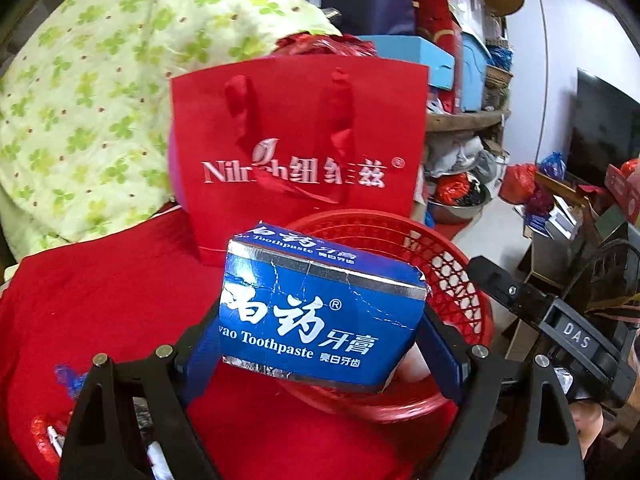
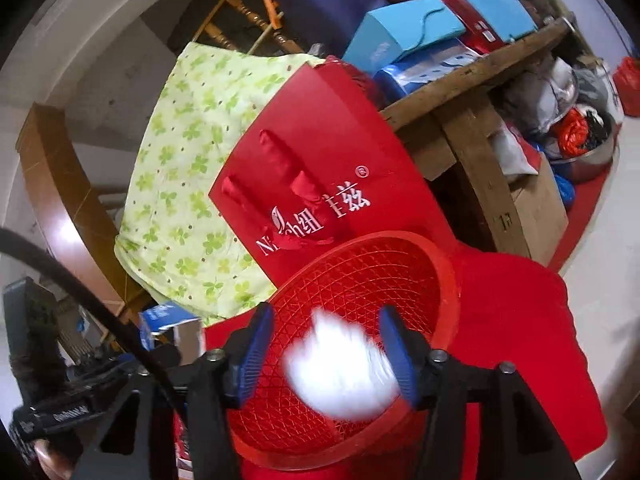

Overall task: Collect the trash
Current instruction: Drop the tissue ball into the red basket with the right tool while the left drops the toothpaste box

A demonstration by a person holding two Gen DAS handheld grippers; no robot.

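Observation:
My left gripper (image 1: 320, 336) is shut on a blue toothpaste box (image 1: 320, 312) and holds it at the near rim of a red mesh basket (image 1: 452, 276). In the right wrist view the basket (image 2: 360, 272) lies just ahead, tilted toward me. A blurred white wad, perhaps tissue (image 2: 340, 368), sits between the blue fingers of my right gripper (image 2: 326, 360), over the basket's inside; whether the pads touch it is unclear. The toothpaste box's end (image 2: 168, 324) shows at the left there.
A red paper gift bag (image 1: 300, 140) stands behind the basket on a red cloth (image 1: 120, 300). A green clover quilt (image 1: 80, 100) lies to the left. Blue and red boxes (image 2: 400, 32) pile on a wooden table. Bags and a steel bowl (image 1: 456, 200) sit on the floor.

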